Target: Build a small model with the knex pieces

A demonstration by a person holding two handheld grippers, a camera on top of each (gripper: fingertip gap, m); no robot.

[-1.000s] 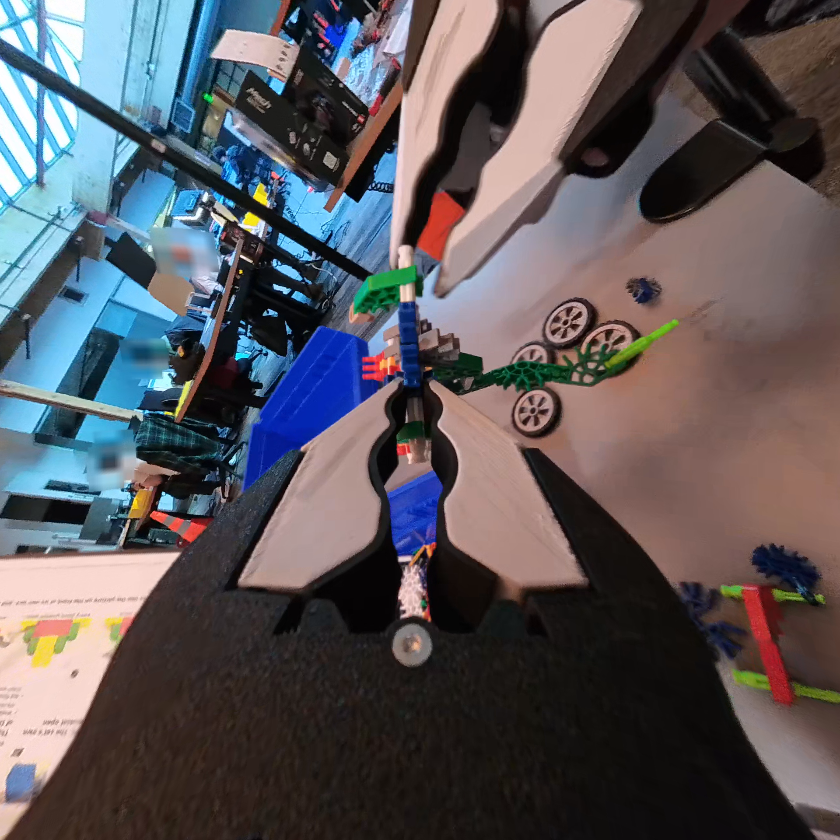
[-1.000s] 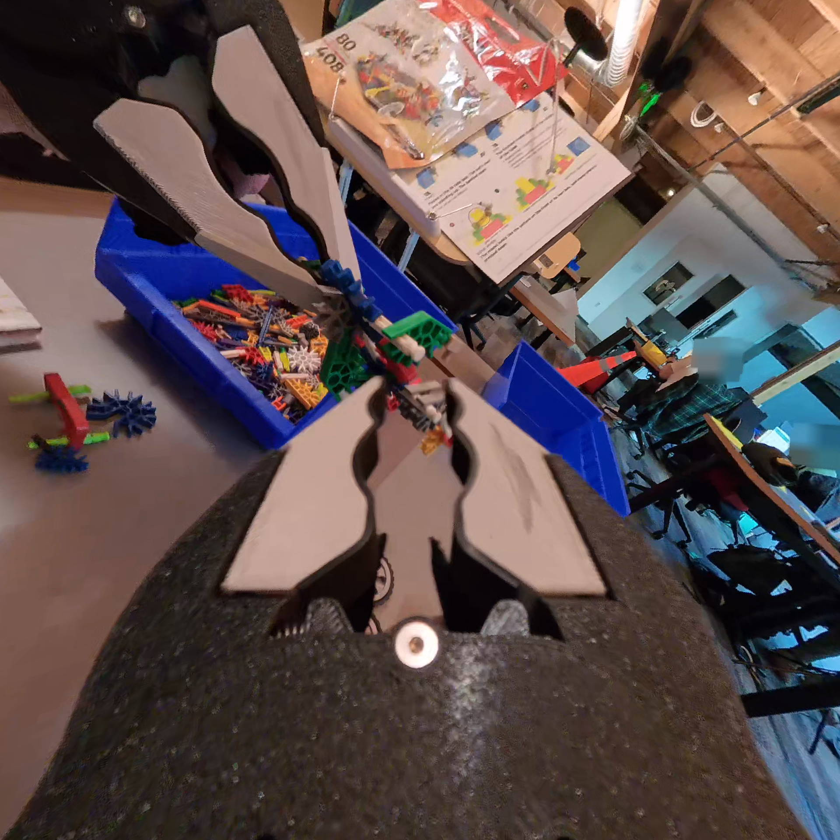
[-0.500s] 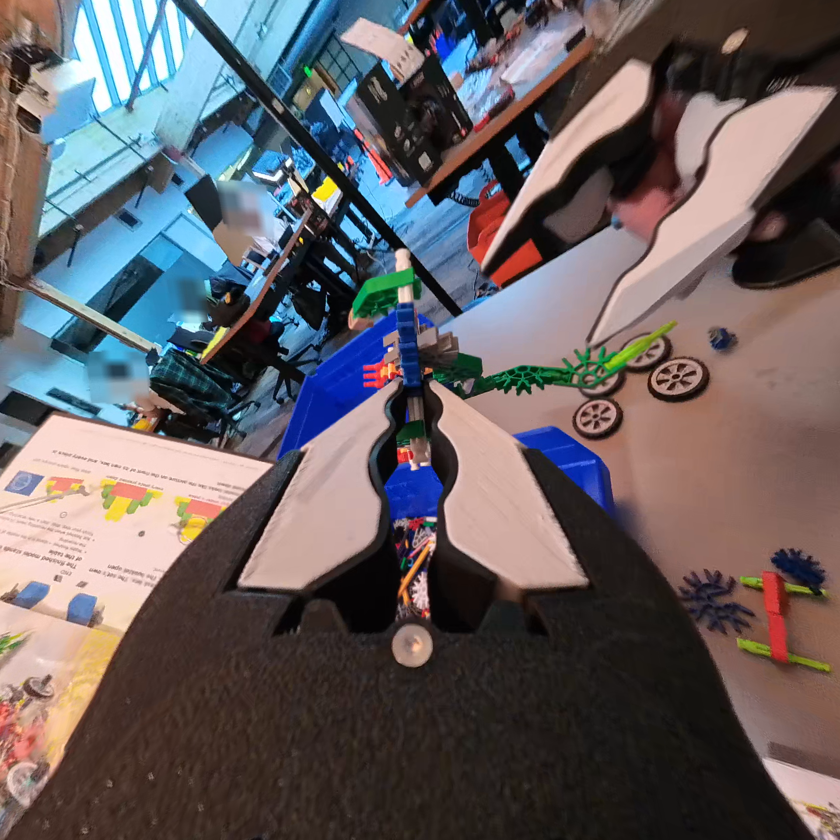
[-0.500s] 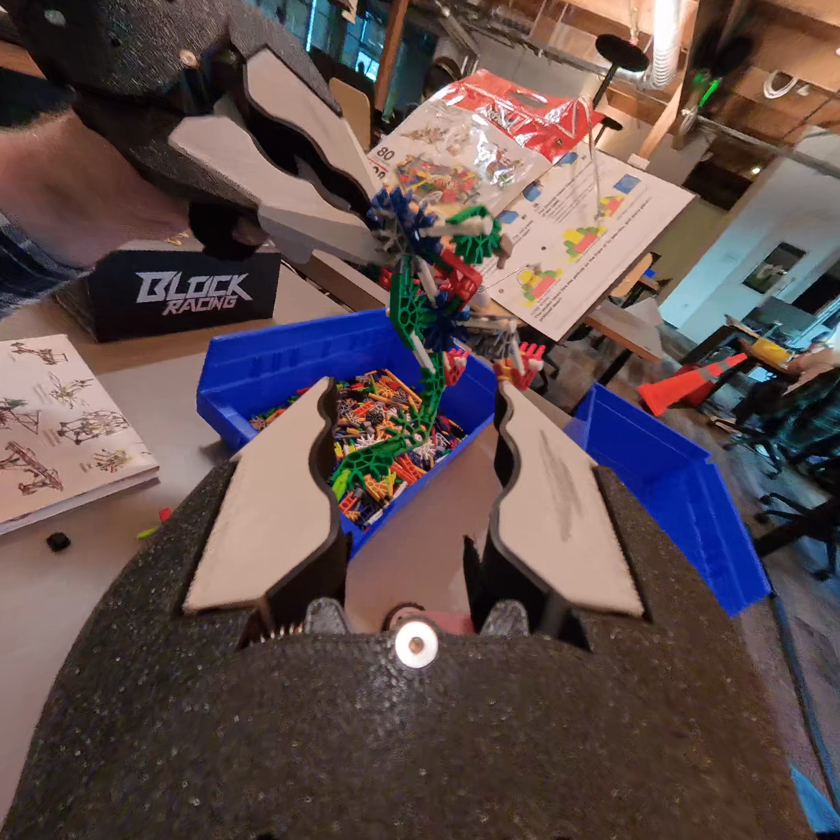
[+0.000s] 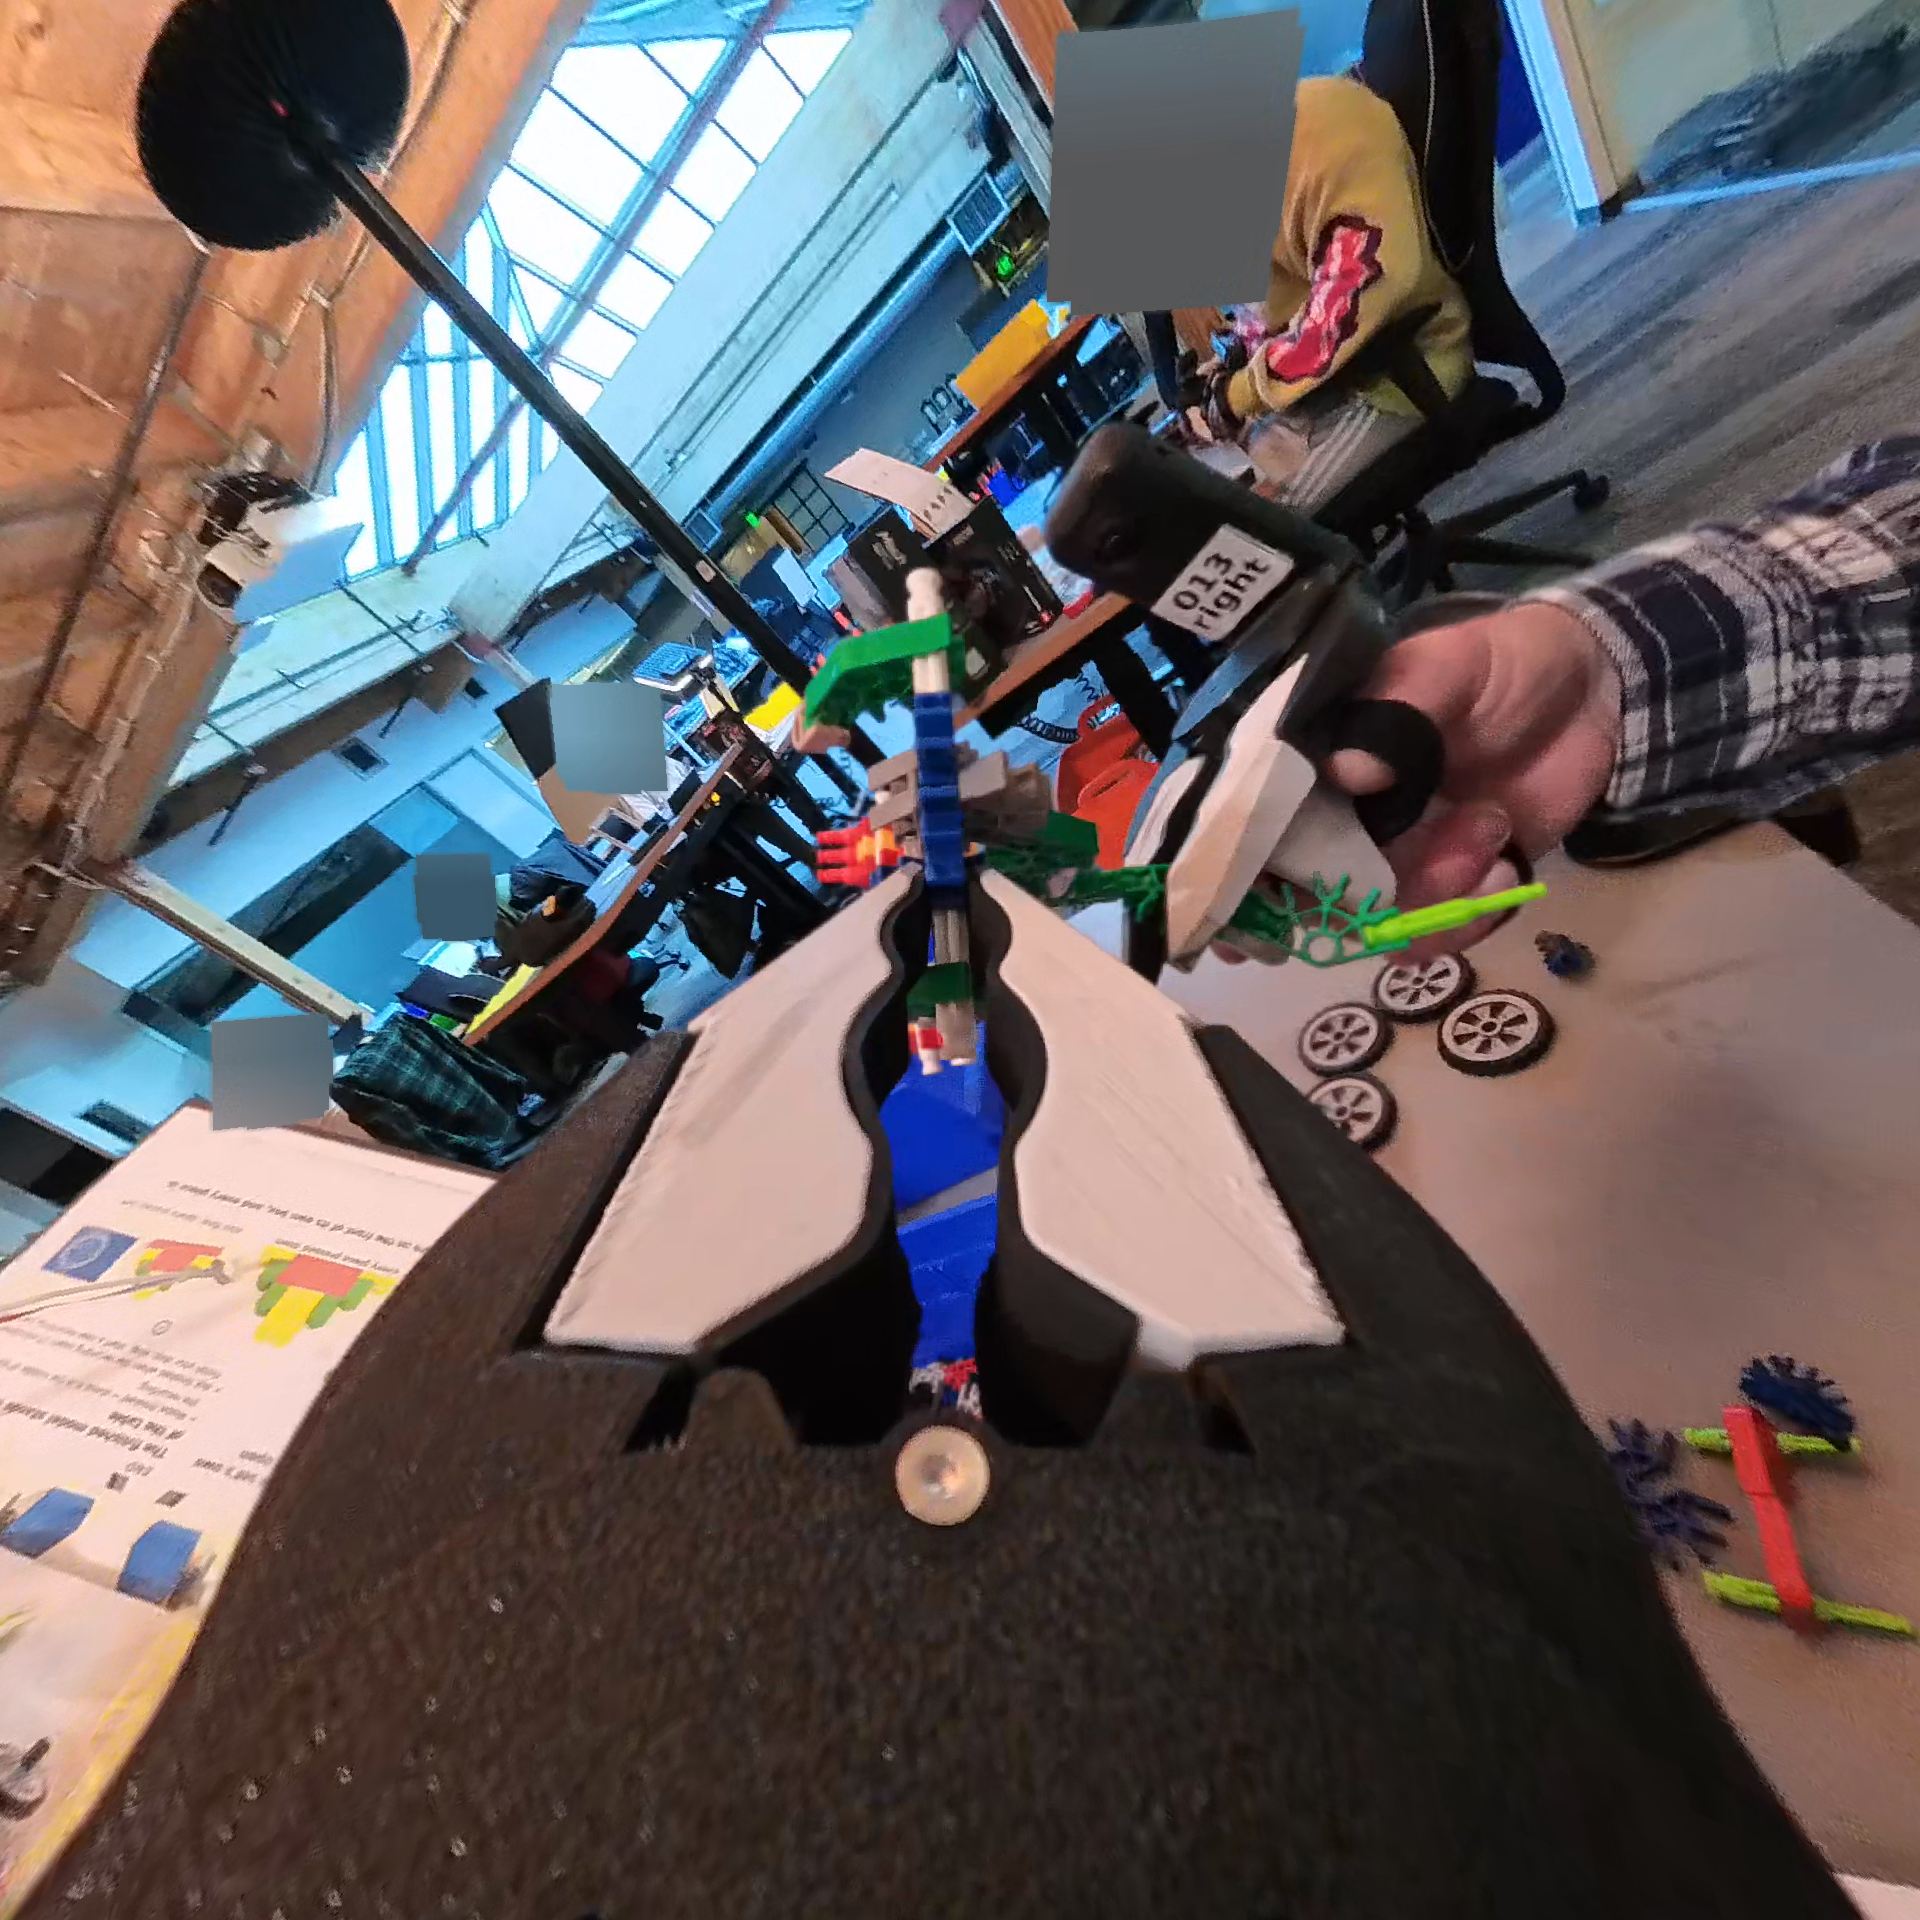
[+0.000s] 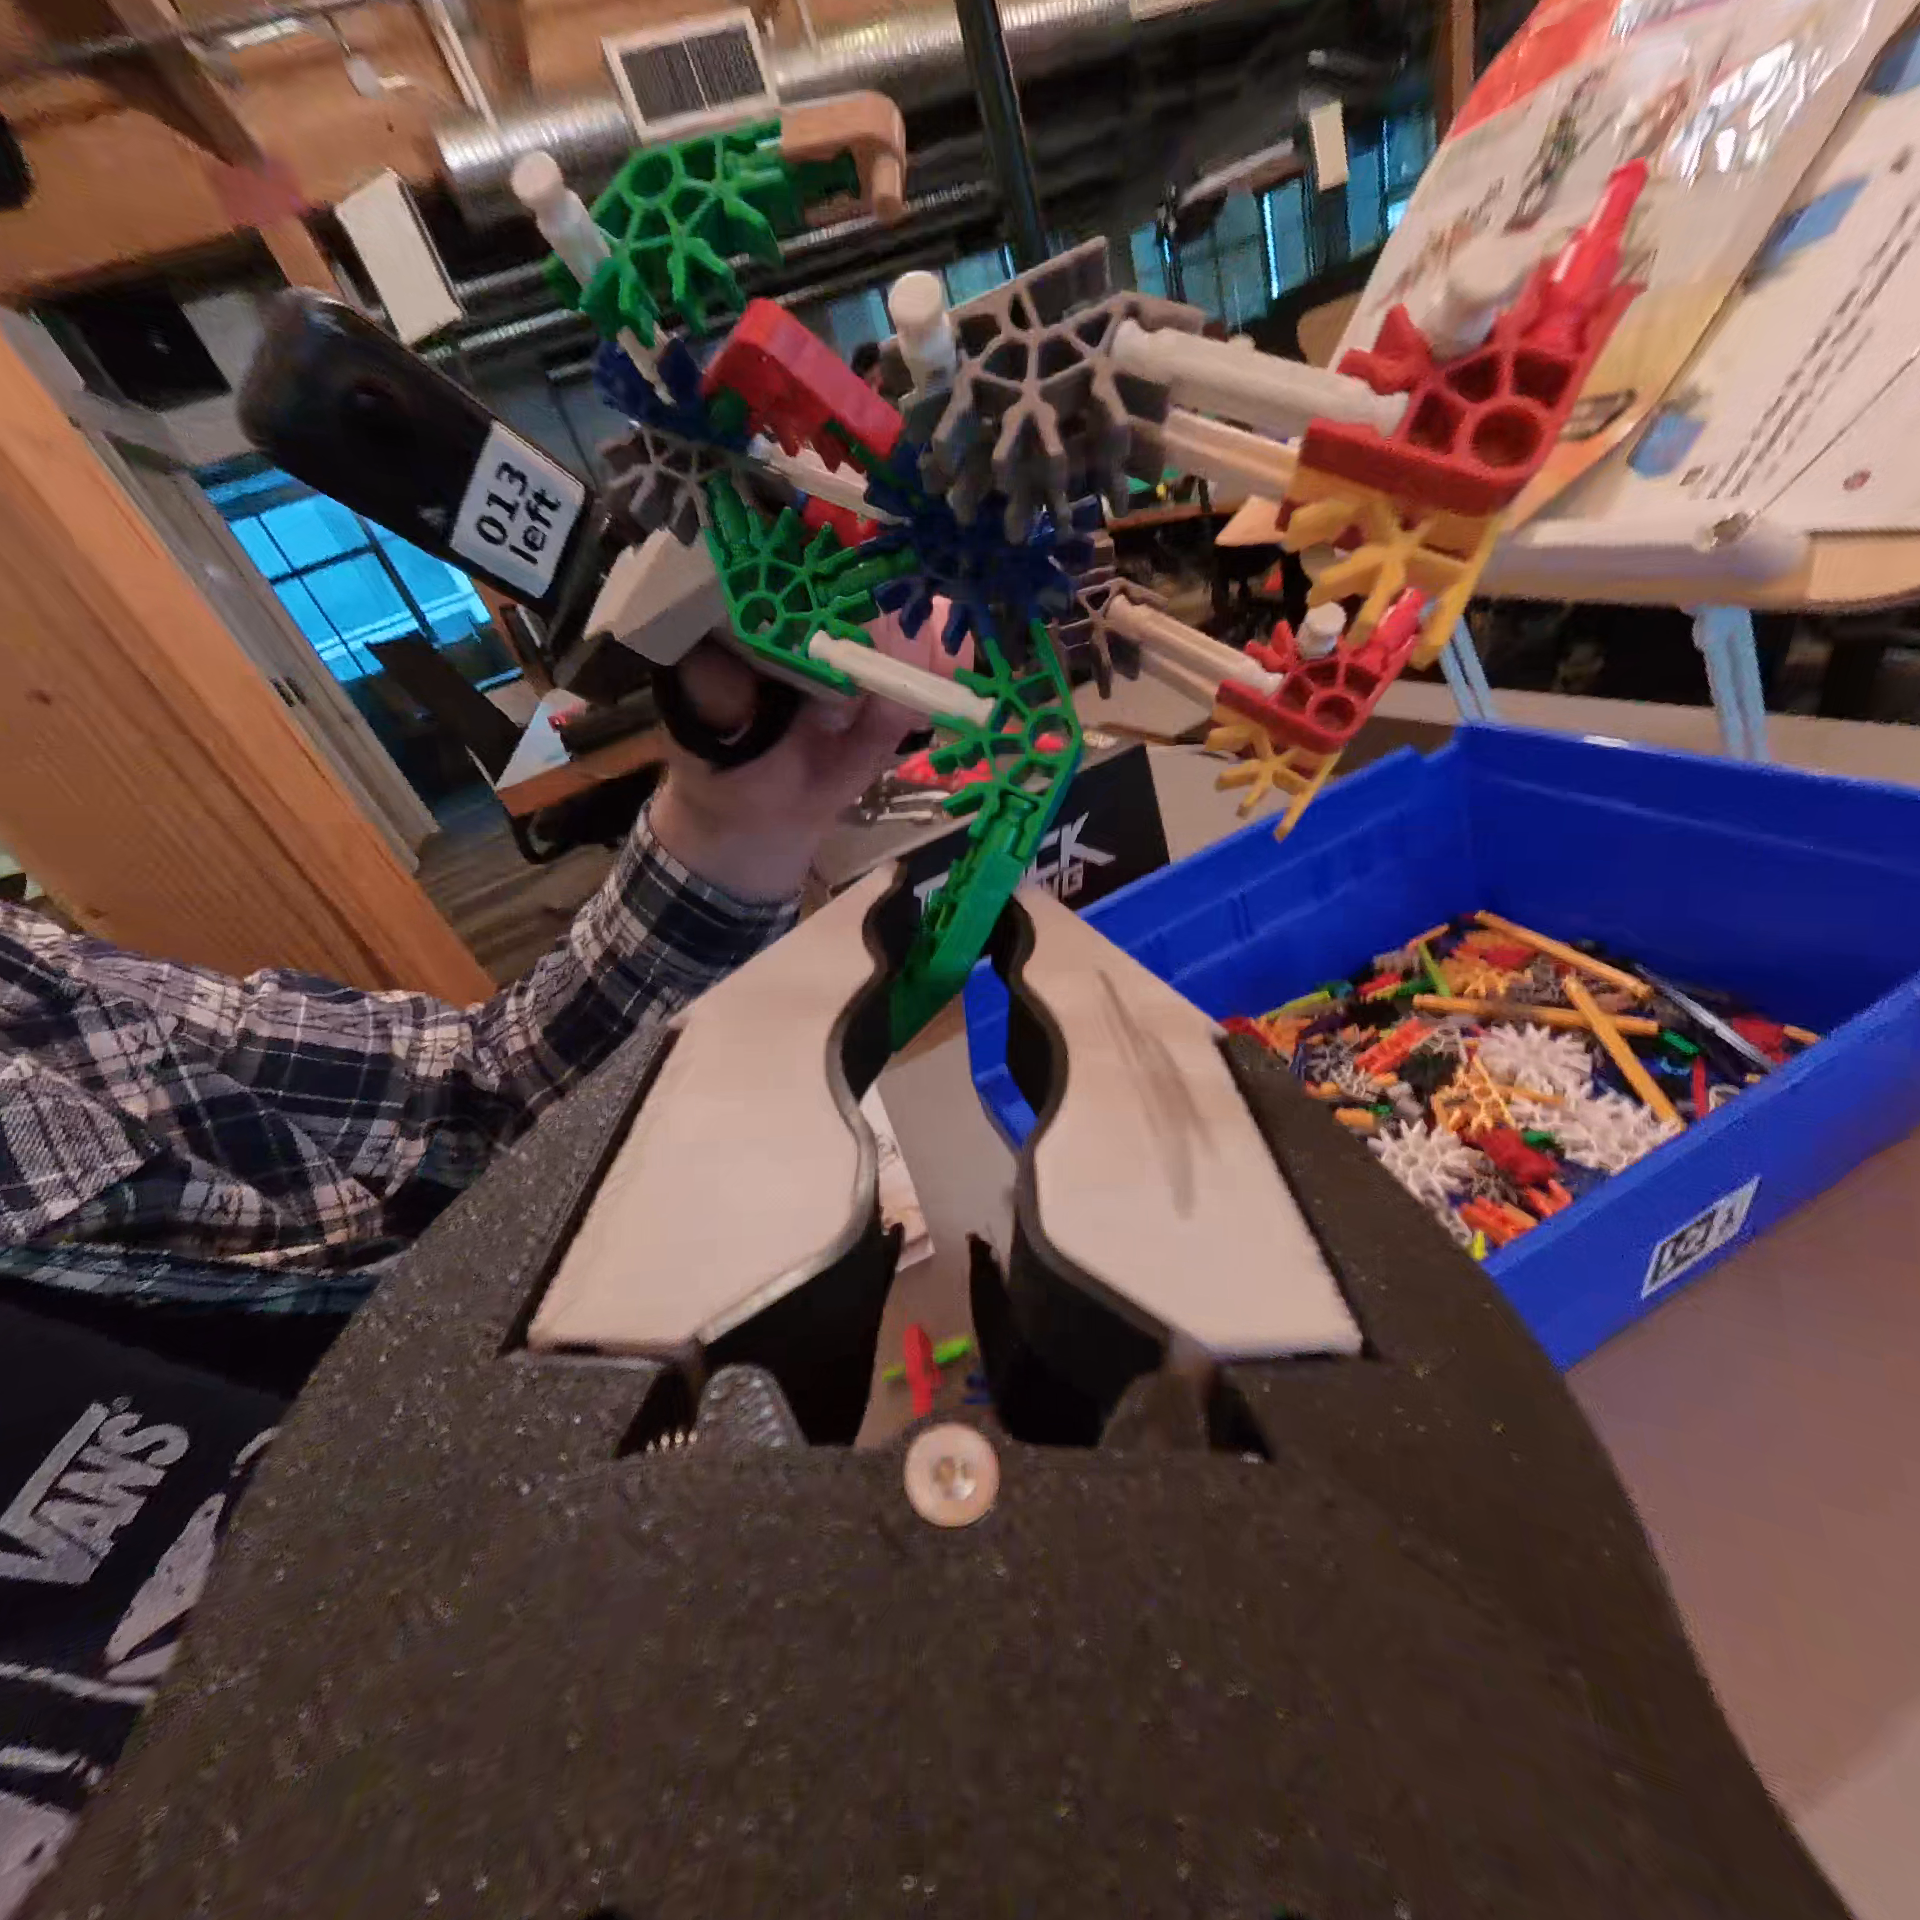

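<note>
A rod-and-connector toy model point(image 6: 987, 540) with green, blue, grey, red and yellow parts is held in the air between both grippers. My left gripper point(image 5: 943, 896) is shut on the model's blue and white spine point(image 5: 935, 769), and it also shows in the right wrist view point(image 6: 686, 634), held by a hand. My right gripper point(image 6: 951, 920) is shut on the model's green tail point(image 6: 997, 821). In the left wrist view the right gripper point(image 5: 1195, 914) pinches that green tail point(image 5: 1320, 920), with a lime rod sticking out beyond it.
A blue bin point(image 6: 1662, 894) of loose pieces stands on the grey table point(image 5: 1662, 1143). Several wheels point(image 5: 1492, 1031) and a small red and lime assembly point(image 5: 1766, 1507) lie on the table. An instruction board point(image 6: 1714, 312) stands behind the bin. A black box point(image 6: 1112, 831) stands beyond the model. Spacing between my two grippers at the tips: around 7 cm.
My right gripper opened and drew back from the model half a second ago, and has now closed on its green tail. My left gripper kept its hold and tilted upward.
</note>
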